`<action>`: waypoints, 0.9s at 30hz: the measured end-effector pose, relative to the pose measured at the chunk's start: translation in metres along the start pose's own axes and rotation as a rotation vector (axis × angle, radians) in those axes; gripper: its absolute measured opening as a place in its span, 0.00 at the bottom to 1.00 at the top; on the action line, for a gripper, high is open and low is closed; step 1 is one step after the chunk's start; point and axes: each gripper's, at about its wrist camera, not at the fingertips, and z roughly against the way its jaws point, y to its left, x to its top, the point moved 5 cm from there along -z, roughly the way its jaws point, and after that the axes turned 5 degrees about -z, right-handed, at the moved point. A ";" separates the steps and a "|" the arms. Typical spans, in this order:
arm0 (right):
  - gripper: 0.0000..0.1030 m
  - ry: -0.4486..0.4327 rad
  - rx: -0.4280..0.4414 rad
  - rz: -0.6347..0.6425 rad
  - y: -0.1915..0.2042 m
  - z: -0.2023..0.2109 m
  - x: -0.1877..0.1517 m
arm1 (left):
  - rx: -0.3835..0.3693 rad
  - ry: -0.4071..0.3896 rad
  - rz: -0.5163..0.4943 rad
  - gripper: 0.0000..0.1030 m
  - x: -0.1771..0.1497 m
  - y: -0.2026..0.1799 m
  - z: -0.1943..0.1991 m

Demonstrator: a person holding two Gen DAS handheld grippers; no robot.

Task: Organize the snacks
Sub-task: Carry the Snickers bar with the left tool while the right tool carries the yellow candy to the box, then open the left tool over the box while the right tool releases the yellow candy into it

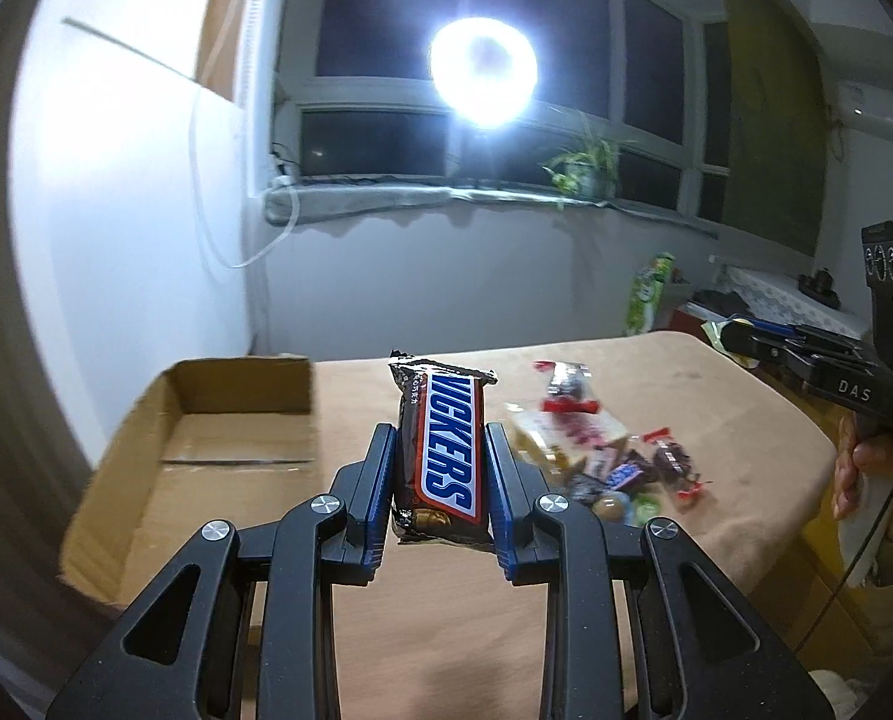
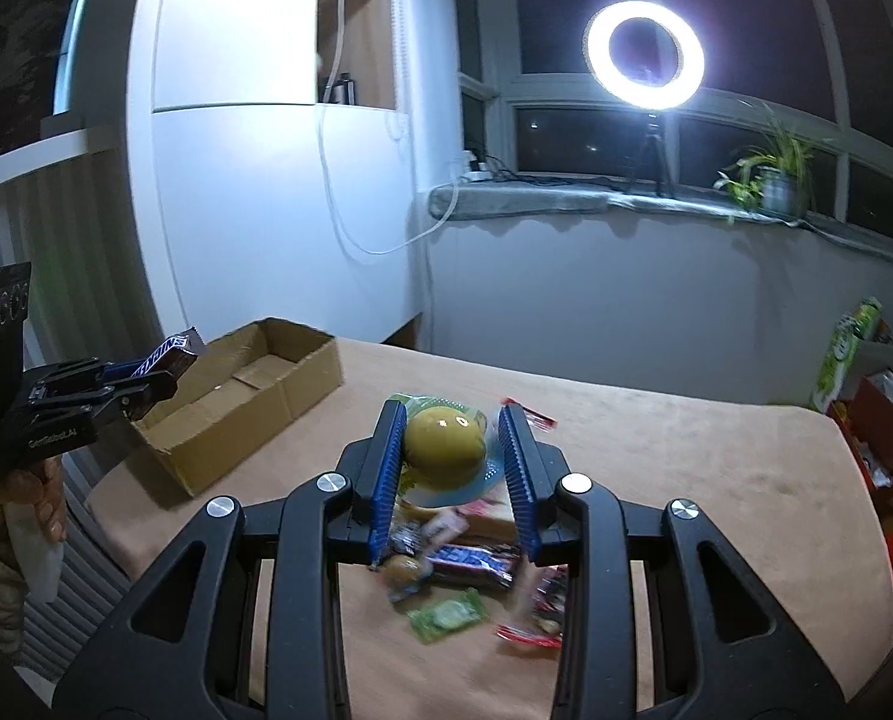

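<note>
My left tongs (image 1: 440,468) hold a brown Snickers bar (image 1: 443,450), my right tongs (image 2: 453,468) a yellow domed jelly cup (image 2: 443,444); the open cardboard box (image 2: 248,396) looks empty, and the pile of wrapped snacks (image 2: 464,576) waits on the table (image 2: 716,480).

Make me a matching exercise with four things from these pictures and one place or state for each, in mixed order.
Things:
1. Snickers bar
2. yellow jelly cup
3. cardboard box
4. potted plant

Places:
a. on the window sill
b. open, on the table
c. held in the left gripper
d. held in the right gripper

Pairs: 1-c, 2-d, 3-b, 4-a
</note>
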 end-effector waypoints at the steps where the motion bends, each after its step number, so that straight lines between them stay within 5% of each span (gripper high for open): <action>1: 0.32 0.004 0.012 0.006 0.007 -0.004 0.002 | 0.009 -0.002 0.006 0.26 -0.001 0.005 0.003; 15: 0.32 0.048 0.238 0.108 0.128 -0.079 0.017 | 0.172 0.013 0.103 0.26 -0.027 0.095 0.025; 24: 0.33 0.156 0.397 0.180 0.218 -0.173 0.013 | 0.199 0.084 0.167 0.26 -0.048 0.142 -0.011; 26: 0.39 0.208 0.386 0.196 0.226 -0.194 0.001 | 0.214 0.100 0.178 0.30 -0.052 0.147 -0.017; 27: 0.47 0.210 0.371 0.198 0.225 -0.198 -0.002 | 0.234 0.108 0.190 0.42 -0.056 0.151 -0.018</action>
